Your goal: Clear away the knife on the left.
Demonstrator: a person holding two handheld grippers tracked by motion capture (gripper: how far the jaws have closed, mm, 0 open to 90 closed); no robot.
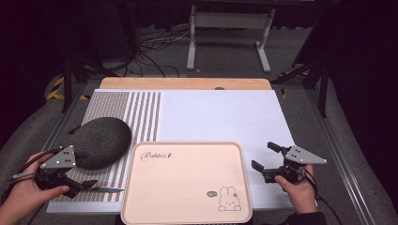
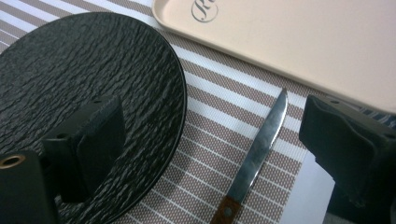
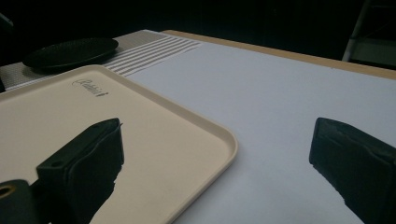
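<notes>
your left claw [image 1: 83,186] sits at the near left corner of the counter [image 1: 220,112], its jaws spread wide with nothing between the pads. in the left gripper view the knife [image 2: 259,154] lies flat on the striped mat [image 2: 219,140] between those open jaws, touching neither one. its steel blade points toward the tray [image 2: 299,42] and its brown wooden handle, with a rivet, comes back toward you. the tip stops just short of the tray's rim.

just left of the knife is the black plate [image 1: 99,140], round, rough-textured, with nothing on it; one of your jaws hangs over its edge in the left gripper view. the plate rests on the brown-and-white striped mat, which covers the left part of the counter.

in the middle, at the near edge, the beige tray [image 1: 187,187] holds nothing. it carries a script word near its far left corner and a rabbit drawing near its near right corner.

right of the tray, your right claw [image 1: 263,157] hovers over the pale sheet that covers the rest of the counter, jaws wide apart and holding nothing. one jaw overhangs the tray's right rim in the right gripper view.

beyond the counter's wooden far edge, you see a dark floor with cables and a white metal frame [image 1: 230,37].
</notes>
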